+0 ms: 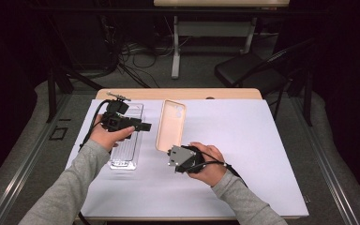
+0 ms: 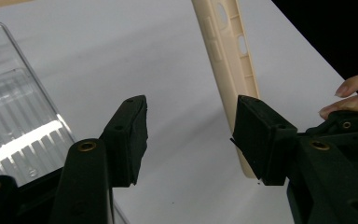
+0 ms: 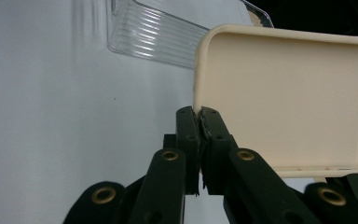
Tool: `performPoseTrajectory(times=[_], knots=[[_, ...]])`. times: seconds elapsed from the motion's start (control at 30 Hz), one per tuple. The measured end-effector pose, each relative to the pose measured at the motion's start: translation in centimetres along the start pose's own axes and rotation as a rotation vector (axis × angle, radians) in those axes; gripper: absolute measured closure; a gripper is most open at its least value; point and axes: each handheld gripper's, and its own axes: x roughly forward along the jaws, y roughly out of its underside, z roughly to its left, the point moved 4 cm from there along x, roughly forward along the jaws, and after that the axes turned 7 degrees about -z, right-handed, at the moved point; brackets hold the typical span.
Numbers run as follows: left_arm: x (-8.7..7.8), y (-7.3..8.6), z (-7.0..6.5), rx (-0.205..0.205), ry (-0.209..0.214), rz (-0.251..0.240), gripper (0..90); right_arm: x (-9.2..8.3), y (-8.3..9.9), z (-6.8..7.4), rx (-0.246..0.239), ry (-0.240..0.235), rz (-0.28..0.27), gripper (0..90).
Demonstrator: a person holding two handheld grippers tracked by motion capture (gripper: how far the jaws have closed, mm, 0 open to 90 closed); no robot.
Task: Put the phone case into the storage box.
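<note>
While the right gripper pinches the near corner of the beige phone case, tilting it off the white mat, the left gripper hangs with jaws spread above the clear tray, just beside the case.

Right gripper view. My right gripper, jaws pressed together, pinches the corner edge of a cream-coloured, round-cornered soft phone case. Behind it, a clear ribbed plastic tray lies on the white table surface.
</note>
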Motion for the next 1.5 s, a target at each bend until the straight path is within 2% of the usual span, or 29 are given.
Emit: performPoseTrajectory(times=[0.1, 0.2, 0.23, 0.33, 0.43, 0.63, 0.67, 0.8, 0.83, 0.87, 0.9, 0.97, 1.3, 1.33, 1.4, 1.43, 1.47, 1.5], knots=[[0.3, -0.3, -0.3, -0.012, 0.005, -0.004, 44.3, 0.0, 0.1, 0.1, 0.007, 0.000, 0.007, 88.2], [0.7, -0.5, -0.7, -0.048, 0.009, 0.005, 44.3, 0.0, 0.0, 0.2, 0.012, 0.000, 0.004, 88.2], [0.9, -0.7, -0.8, -0.051, 0.017, 0.007, 44.3, 0.1, -0.1, 0.1, -0.011, -0.004, -0.001, 88.1], [1.4, -0.8, -1.1, -0.068, 0.027, 0.012, 44.6, 0.1, -0.1, 0.2, -0.009, -0.005, 0.002, 88.1], [1.7, -1.0, -1.2, -0.062, 0.020, 0.022, 44.7, 0.1, 0.0, 0.3, 0.003, -0.004, 0.005, 88.1], [2.4, -1.3, -1.4, -0.082, 0.020, 0.032, 45.7, 0.1, 0.0, 0.4, 0.012, -0.002, 0.006, 88.1], [2.4, -1.3, -1.5, -0.084, 0.021, 0.032, 46.2, 0.2, -0.1, 0.3, -0.008, -0.005, -0.008, 88.1], [2.8, -1.5, -1.4, -0.103, 0.023, 0.035, 48.3, 0.1, -0.1, 0.3, -0.014, -0.007, -0.007, 88.2], [2.8, -1.5, -1.4, -0.103, 0.025, 0.037, 48.3, 0.1, -0.1, 0.3, -0.014, -0.007, -0.007, 88.2], [2.9, -1.5, -1.4, -0.111, 0.030, 0.039, 49.3, 0.1, -0.1, 0.4, 0.006, -0.005, -0.003, 88.1], [3.0, -1.5, -1.4, -0.112, 0.031, 0.043, 51.7, 0.1, -0.1, 0.4, -0.009, -0.008, -0.001, 88.1], [3.2, -1.5, -1.4, -0.112, 0.026, 0.047, 51.9, 0.1, -0.1, 0.4, -0.001, -0.009, -0.001, 88.1], [3.8, -1.4, -1.2, -0.111, 0.028, 0.077, 58.6, 0.2, -0.1, 0.4, -0.021, -0.011, -0.006, 88.1], [3.9, -1.4, -1.2, -0.123, 0.030, 0.081, 59.1, 0.1, -0.1, 0.6, 0.001, -0.007, -0.001, 88.1], [4.0, -1.3, -1.1, -0.129, 0.030, 0.090, 59.5, 0.1, -0.1, 0.6, 0.001, -0.007, -0.001, 88.1], [4.1, -1.3, -1.1, -0.153, 0.037, 0.091, 60.0, 0.1, -0.2, 0.4, -0.022, -0.009, -0.008, 88.1], [4.2, -1.3, -1.0, -0.184, 0.048, 0.096, 60.0, 0.1, -0.2, 0.5, -0.020, -0.009, -0.008, 88.1], [4.2, -1.2, -1.0, -0.197, 0.060, 0.099, 60.8, 0.2, -0.2, 0.6, -0.009, -0.007, -0.009, 88.1]])
